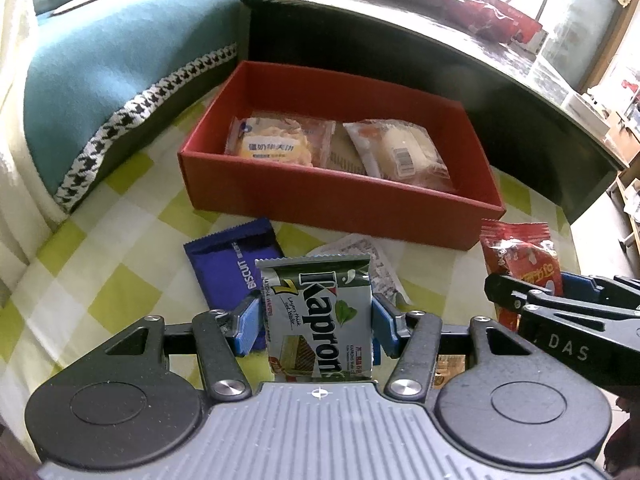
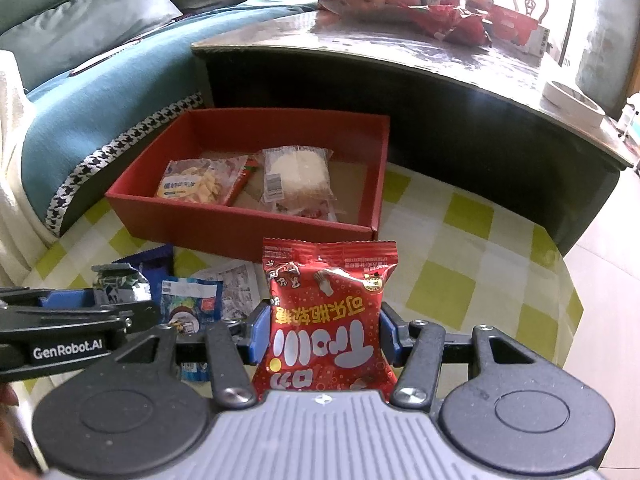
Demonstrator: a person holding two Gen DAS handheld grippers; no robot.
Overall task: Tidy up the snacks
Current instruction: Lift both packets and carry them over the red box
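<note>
Closest to us in the left wrist view, the left gripper (image 1: pixel 316 322) has its jaws pinching the Kaprons wafer pack (image 1: pixel 318 320) by its 2 side edges, pack upright and lifted off the surface (image 1: pixel 132 280). In the right wrist view, the right gripper (image 2: pixel 322 336) has its jaws pinching the red candy bag (image 2: pixel 326 312) the same way, also held up, print upside down to us.

We take the red box (image 1: pixel 320 204) as our landmark. It sits open-topped on the checked cloth, beyond both grippers. Inside it lie 2 clear-wrapped pastries: the one with a blue label (image 1: pixel 276 142) toward the box's left wall, the pale one with a barcode (image 1: pixel 400 152) toward its right. Part of the box floor near the right wall looks bare in the right wrist view.

In front of the box's near wall, loose on the cloth: the purple biscuit bar (image 1: pixel 230 264), a white printed wrapper (image 1: pixel 372 264), and a blue-and-white packet (image 2: pixel 192 308), all near the left gripper.

Step in hand, as we judge it: both snacks are gripped and in carry, not yet over the box. Next move calls for bringing each pack forward over the near wall, lowering it into open floor, then spreading the jaws. Both grippers sit close together, so we would go 1 at a time to avoid a clash. 3 loose items would remain afterward.
</note>
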